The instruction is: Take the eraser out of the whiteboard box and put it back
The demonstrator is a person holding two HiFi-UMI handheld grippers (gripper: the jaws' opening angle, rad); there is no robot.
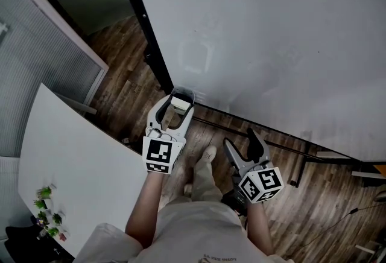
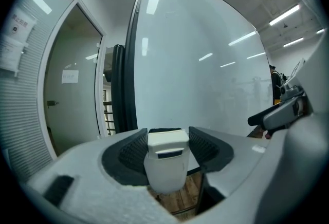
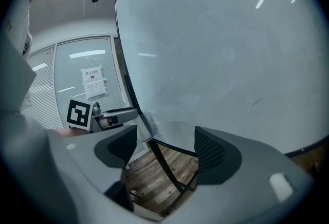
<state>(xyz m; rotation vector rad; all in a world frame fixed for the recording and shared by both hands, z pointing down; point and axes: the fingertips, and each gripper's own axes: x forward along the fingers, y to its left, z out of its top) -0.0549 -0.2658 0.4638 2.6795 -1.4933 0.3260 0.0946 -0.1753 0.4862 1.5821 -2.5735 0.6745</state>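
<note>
The left gripper [image 1: 178, 107] is clamping the eraser [image 2: 165, 159], a white block sitting between the dark ribbed pads [image 2: 132, 152], which are pressing on its two sides, with the jaws standing roughly half apart around it. In the left gripper view the eraser is standing upright, its long axis running top to bottom across the line of the jaws, its broader capped end pointing up and a dark slot facing back toward the camera. In the head view it is showing as a pale block at the jaw tips, right by the lower left corner of the whiteboard [image 1: 271, 32], just beside what is looking like a small clear box [image 1: 183, 95] there; whether it is sitting inside that box I cannot tell. The right gripper [image 3: 167, 147] is hanging nearby with its jaws spread wide and gripping nothing, only the wooden floor [image 3: 154, 176] showing between them.
</note>
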